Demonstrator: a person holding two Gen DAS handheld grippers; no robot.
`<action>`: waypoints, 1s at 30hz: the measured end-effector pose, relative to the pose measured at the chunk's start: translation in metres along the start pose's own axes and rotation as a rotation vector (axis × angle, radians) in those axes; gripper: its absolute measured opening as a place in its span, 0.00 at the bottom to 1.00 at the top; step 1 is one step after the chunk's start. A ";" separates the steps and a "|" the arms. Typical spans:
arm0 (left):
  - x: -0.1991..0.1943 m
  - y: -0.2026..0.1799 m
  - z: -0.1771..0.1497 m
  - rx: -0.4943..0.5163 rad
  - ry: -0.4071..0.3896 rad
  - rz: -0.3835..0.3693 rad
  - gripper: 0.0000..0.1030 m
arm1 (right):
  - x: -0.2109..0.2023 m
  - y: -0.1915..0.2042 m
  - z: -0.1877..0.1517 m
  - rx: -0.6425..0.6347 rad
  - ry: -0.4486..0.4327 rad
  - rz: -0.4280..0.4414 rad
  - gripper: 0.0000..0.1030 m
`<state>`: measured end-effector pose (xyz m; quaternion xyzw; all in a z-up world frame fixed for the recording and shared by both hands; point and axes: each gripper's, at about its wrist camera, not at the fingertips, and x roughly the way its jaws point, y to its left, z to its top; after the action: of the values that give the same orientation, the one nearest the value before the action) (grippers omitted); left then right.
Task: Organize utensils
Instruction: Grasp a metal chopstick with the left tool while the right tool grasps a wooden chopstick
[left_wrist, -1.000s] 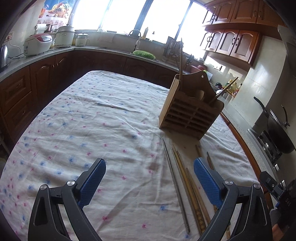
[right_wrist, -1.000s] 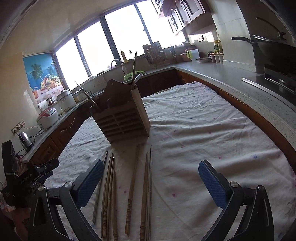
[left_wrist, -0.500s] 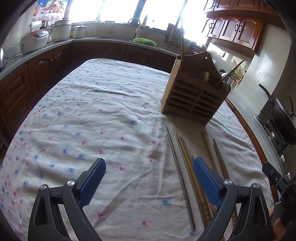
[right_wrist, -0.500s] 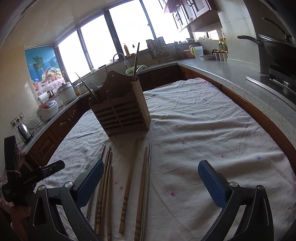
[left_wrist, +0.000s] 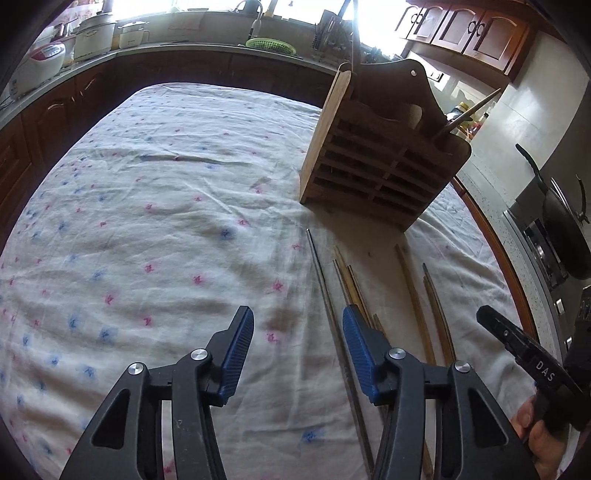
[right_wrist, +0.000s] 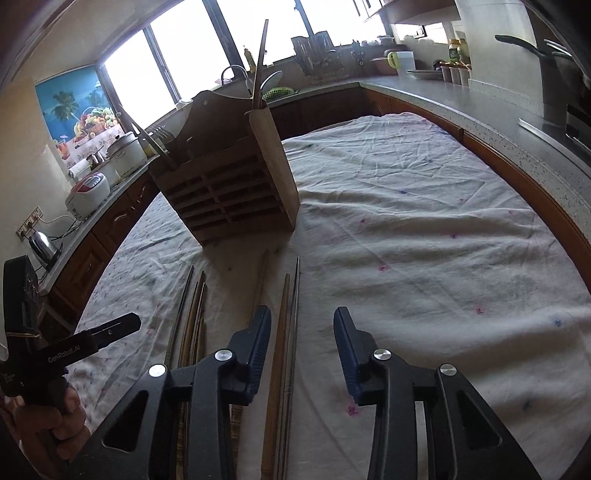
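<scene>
A wooden slatted utensil holder (left_wrist: 380, 162) stands on the flowered tablecloth, with a few sticks in it; it also shows in the right wrist view (right_wrist: 229, 184). Several wooden and metal chopsticks (left_wrist: 354, 295) lie side by side in front of it, also seen in the right wrist view (right_wrist: 280, 332). My left gripper (left_wrist: 297, 332) is open and empty, low over the cloth, with a metal chopstick (left_wrist: 325, 295) between its fingers. My right gripper (right_wrist: 301, 328) is open and empty, with a wooden chopstick and a metal chopstick (right_wrist: 293, 325) between its fingers.
The tablecloth (left_wrist: 147, 221) covers a wide table. Dark wooden cabinets and a counter ring it, with rice cookers (left_wrist: 44, 62), a kettle (right_wrist: 42, 245), a sink and a green basket (left_wrist: 267, 44). A wok (left_wrist: 565, 229) sits on the stove at right.
Both grippers have moved forward and down toward the chopsticks and the holder. Both jaws have narrowed but remain open.
</scene>
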<state>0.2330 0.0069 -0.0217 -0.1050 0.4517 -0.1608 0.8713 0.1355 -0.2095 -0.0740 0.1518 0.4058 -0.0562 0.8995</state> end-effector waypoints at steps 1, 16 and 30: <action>0.004 -0.001 0.004 0.006 0.002 -0.004 0.48 | 0.004 0.000 0.002 -0.002 0.010 0.000 0.33; 0.076 -0.016 0.048 0.058 0.077 0.050 0.34 | 0.065 0.004 0.026 -0.053 0.124 -0.036 0.19; 0.095 -0.036 0.043 0.221 0.056 0.134 0.07 | 0.086 0.019 0.032 -0.174 0.113 -0.109 0.09</action>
<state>0.3126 -0.0602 -0.0571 0.0263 0.4614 -0.1539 0.8734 0.2198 -0.1994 -0.1144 0.0536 0.4668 -0.0609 0.8806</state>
